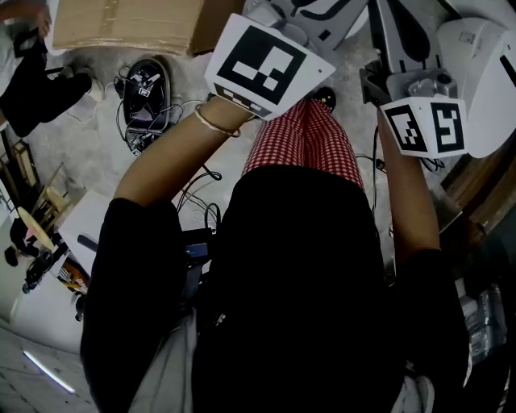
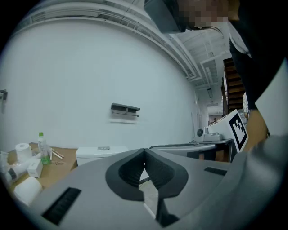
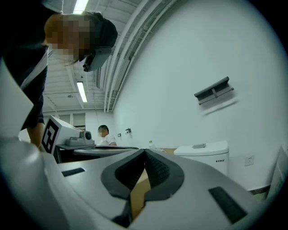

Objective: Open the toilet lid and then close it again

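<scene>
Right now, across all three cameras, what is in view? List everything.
white ceramic toilet tank: one, white, against the wall.
grey wall-mounted bracket: one, grey, above the tank.
green-tinted plastic bottle: one, green, brown counter left of tank.
white paper rolls: at least two, white, same counter.
brown cardboard box: one, brown, floor.
black device with cables: one, black, floor.
left gripper: one, grey, jaws together, empty.
right gripper: one, grey, jaws together, empty.

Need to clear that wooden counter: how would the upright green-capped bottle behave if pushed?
The bottle stands tall and narrow on the wooden counter, so a push near its cap would probably tip it. It looks like clear plastic, so likely light. Once down, its round body might roll toward the paper roll.
</scene>
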`<state>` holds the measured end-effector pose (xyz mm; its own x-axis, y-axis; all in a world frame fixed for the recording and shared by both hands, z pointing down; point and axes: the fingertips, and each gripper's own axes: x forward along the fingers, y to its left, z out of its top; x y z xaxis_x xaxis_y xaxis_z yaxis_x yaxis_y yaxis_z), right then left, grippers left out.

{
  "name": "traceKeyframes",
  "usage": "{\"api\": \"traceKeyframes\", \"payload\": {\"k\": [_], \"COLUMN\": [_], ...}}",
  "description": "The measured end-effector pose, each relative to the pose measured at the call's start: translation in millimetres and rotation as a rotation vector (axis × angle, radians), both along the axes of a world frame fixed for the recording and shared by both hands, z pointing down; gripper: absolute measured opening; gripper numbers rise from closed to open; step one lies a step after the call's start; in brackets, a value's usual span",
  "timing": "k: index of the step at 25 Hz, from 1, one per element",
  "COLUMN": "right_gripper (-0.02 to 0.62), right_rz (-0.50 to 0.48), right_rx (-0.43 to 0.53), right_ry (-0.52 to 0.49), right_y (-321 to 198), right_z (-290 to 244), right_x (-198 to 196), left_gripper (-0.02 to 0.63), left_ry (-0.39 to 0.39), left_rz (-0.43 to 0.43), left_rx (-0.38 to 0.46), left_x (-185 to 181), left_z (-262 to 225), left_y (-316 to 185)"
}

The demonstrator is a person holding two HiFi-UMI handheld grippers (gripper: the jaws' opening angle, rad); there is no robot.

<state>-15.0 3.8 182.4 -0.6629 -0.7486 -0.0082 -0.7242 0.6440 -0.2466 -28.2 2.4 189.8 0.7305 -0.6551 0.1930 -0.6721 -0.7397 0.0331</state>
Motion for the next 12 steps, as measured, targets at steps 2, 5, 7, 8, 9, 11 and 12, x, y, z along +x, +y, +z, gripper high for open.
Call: {"api": "traceKeyframes", "payload": {"k": [2,5,7,8,9,11,12], "right_gripper": [0.019,0.018,0.018,0.019,0.018,0.019,0.019], "right_rz": [-0.005,-0.019,-0.026,-0.028,-0.03,-0.032,-0.033], "right_rx": [0.005,0.019,0.03,0.035,0.04,0.049,0.054], "right_ry": [-0.004,-0.005,-0.007,-0.01,-0.014,-0.02,-0.021], "right_y": [3,3,2,2,2,3,3], "right_z": [-6,-17,-24,-28,-32,-39,-43], "right_x": [-3,-7,-10,-12,-14,-17,-18], "left_gripper": [0.008,0.008,0.008,0.008,0.008,0.008,0.008], "left_ry": [-0.006,-0.007,-0.006,-0.007,-0.008,-0.01,-0.01], "left_rz": [0.002,-0.001,-0.001,-0.001,-0.003,-0.008,-0.01], "left_rx": [-0.001,0.003,0.007,0.009,0.013,0.023,0.028], "left_x": [-3,-7,-10,-12,-14,-17,-18], "left_z": [-6,-17,-24,-27,-31,-39,-43], "left_y": [3,3,2,2,2,2,2]}}
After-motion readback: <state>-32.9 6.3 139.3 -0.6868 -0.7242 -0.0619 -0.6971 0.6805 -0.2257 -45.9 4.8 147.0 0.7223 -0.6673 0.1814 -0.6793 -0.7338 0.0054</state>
